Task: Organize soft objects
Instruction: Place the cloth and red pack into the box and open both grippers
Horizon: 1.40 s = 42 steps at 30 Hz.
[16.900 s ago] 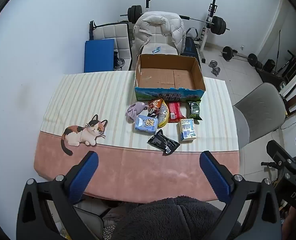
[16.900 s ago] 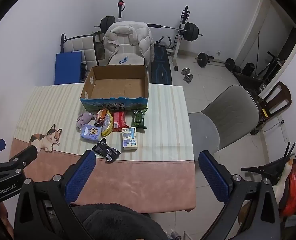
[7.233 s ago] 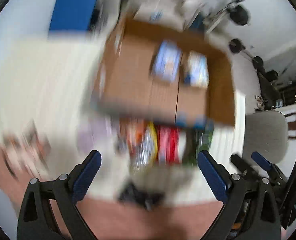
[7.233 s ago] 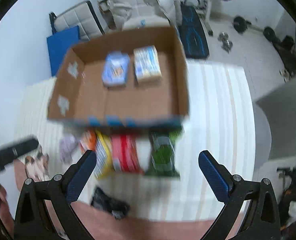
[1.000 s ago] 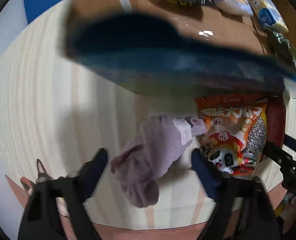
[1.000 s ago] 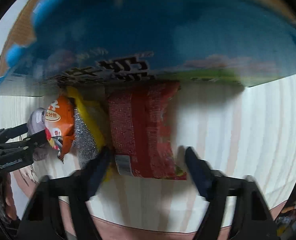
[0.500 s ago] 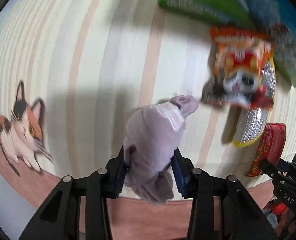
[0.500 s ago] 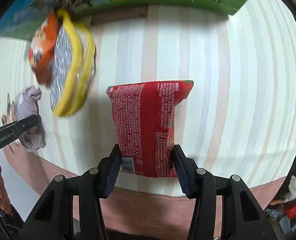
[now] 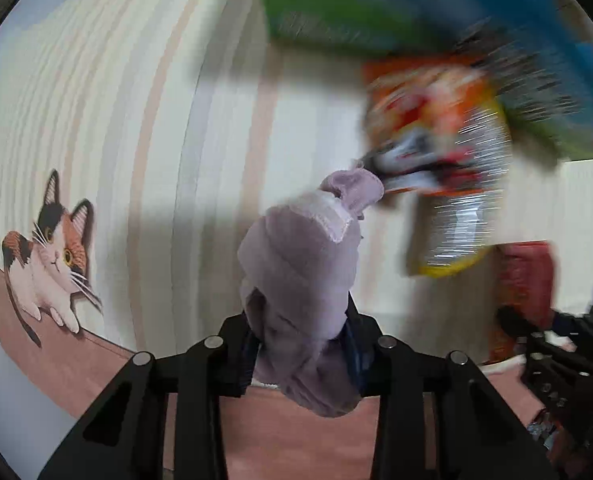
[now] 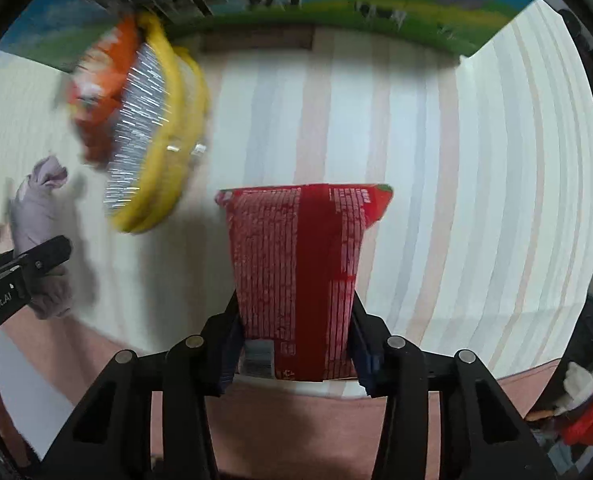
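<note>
My left gripper (image 9: 301, 344) is shut on a lilac soft cloth bundle (image 9: 300, 264) and holds it just above the striped tablecloth (image 9: 156, 140). The same bundle (image 10: 36, 208) shows at the left edge of the right wrist view. My right gripper (image 10: 294, 346) has a red snack packet (image 10: 296, 264) between its fingers; the jaws are closing and the pads press its lower sides. An orange and a yellow-silver snack bag (image 10: 136, 128) lie blurred in front of the printed cardboard box (image 10: 296, 0). The bags (image 9: 436, 184) also lie right of the bundle.
A cat print (image 9: 52, 256) marks the tablecloth's left part. A pink band (image 10: 296, 420) runs along the table's near edge. The box's blue-green wall (image 9: 376, 8) stands close behind the snack bags. Bare striped cloth (image 10: 476, 200) stretches to the right.
Both grippers went from open around their items to closed on them. They drew back from the box, carrying the lilac bundle and the red packet off the cloth.
</note>
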{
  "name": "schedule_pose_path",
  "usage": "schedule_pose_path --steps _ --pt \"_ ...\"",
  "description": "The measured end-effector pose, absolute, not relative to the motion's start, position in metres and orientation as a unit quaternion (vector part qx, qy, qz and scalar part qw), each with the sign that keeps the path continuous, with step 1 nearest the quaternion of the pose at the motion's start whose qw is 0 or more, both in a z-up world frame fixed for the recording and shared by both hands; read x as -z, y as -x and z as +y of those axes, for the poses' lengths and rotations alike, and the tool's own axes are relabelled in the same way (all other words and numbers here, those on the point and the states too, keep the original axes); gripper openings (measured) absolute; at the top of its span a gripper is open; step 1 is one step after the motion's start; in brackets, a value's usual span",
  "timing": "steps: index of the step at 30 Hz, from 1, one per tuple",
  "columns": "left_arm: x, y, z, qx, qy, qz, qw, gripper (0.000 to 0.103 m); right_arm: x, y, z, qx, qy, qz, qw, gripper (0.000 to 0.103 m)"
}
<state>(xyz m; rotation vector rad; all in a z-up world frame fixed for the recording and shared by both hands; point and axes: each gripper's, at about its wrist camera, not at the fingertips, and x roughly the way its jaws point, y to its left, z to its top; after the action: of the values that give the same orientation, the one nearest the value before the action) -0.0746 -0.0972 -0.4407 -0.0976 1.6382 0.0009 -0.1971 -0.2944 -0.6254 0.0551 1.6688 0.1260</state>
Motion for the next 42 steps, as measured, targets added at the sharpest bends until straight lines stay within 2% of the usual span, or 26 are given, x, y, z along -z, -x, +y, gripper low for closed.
schedule_pose_path --steps 8,11,14,16,23,29,36,39,41,42 --pt "0.295 0.039 -0.133 0.1 0.078 0.661 0.74 0.033 0.484 0.174 -0.307 -0.13 -0.091 0.66 0.734 0.048" --pt "0.267 -0.002 -0.138 0.122 0.083 0.647 0.748 0.033 0.435 0.134 -0.315 -0.147 -0.101 0.631 0.755 0.048" --pt "0.271 -0.056 -0.136 0.118 0.092 0.647 0.748 0.033 0.417 0.1 -0.312 -0.138 -0.097 0.615 0.771 0.048" --pt "0.286 -0.088 -0.135 0.114 0.103 0.662 0.733 0.033 0.417 0.075 -0.321 -0.122 -0.085 0.616 0.773 0.048" --pt "0.358 -0.163 -0.136 0.099 0.112 0.724 0.673 0.033 0.482 0.009 -0.312 -0.084 -0.092 0.662 0.739 0.048" --pt "0.409 -0.18 -0.144 0.098 0.114 0.767 0.624 0.033 0.538 -0.016 -0.305 -0.065 -0.085 0.695 0.711 0.048" --pt "0.438 -0.176 -0.146 0.1 0.105 0.788 0.599 0.034 0.565 -0.029 -0.302 -0.052 -0.075 0.707 0.702 0.048" --pt "0.451 -0.169 -0.148 0.106 0.112 0.805 0.573 0.039 0.574 -0.032 -0.299 -0.053 -0.06 0.72 0.689 0.05" --pt "0.457 -0.166 -0.151 0.115 0.105 0.81 0.565 0.05 0.578 -0.038 -0.294 -0.053 -0.054 0.728 0.681 0.06" --pt "0.457 -0.165 -0.151 0.113 0.096 0.809 0.569 0.06 0.578 -0.039 -0.293 -0.053 -0.055 0.729 0.68 0.071"
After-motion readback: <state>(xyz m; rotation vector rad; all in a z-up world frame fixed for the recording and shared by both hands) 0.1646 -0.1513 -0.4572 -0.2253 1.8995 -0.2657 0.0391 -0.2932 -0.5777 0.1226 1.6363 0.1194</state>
